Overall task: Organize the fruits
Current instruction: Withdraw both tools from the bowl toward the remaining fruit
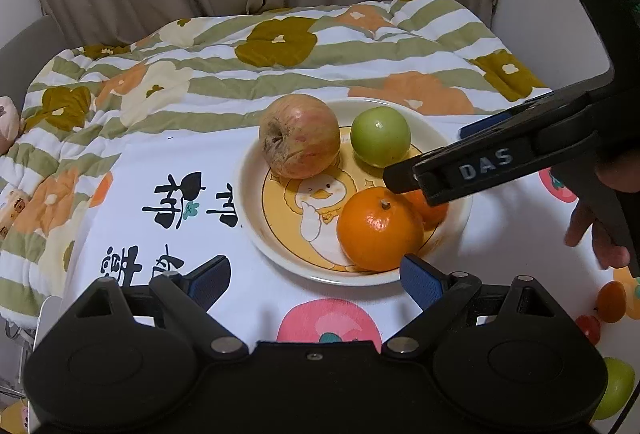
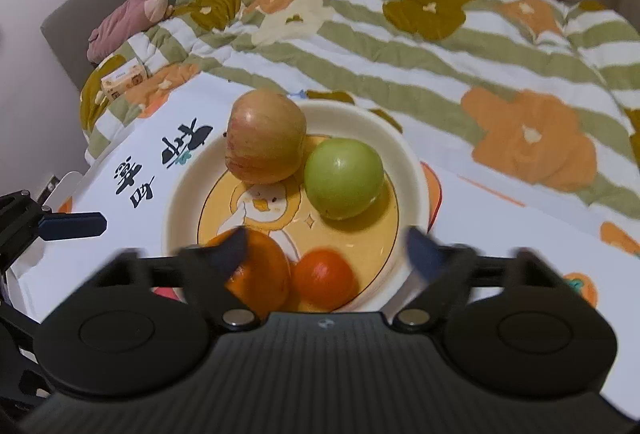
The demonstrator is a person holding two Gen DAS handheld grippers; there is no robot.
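The plate [image 1: 256, 230] sits on the table's printed white cloth [image 1: 132, 218], back rim near the quilt [image 1: 240, 73]. It holds an apple [image 1: 299, 136], green fruit [image 1: 380, 136], orange [image 1: 378, 230] and a smaller orange fruit [image 2: 323, 277]. Left claw [image 1: 316, 280] gapes empty at the front rim; right claw [image 2: 326, 252], marked "DAS", spreads over the smaller fruit.

The small orange fruit [image 1: 430, 207] on the plate [image 1: 256, 169] shows only a sliver in the left wrist view, masked by the right gripper [image 1: 400, 181] and the large orange [image 1: 378, 230]. In the right wrist view, motion blur smears that gripper's fingertips [image 2: 232, 248], one covering part of the large orange. A green fruit [image 1: 618, 386] at the right edge is cut off; the small box [image 2: 122, 81] print is unreadable.
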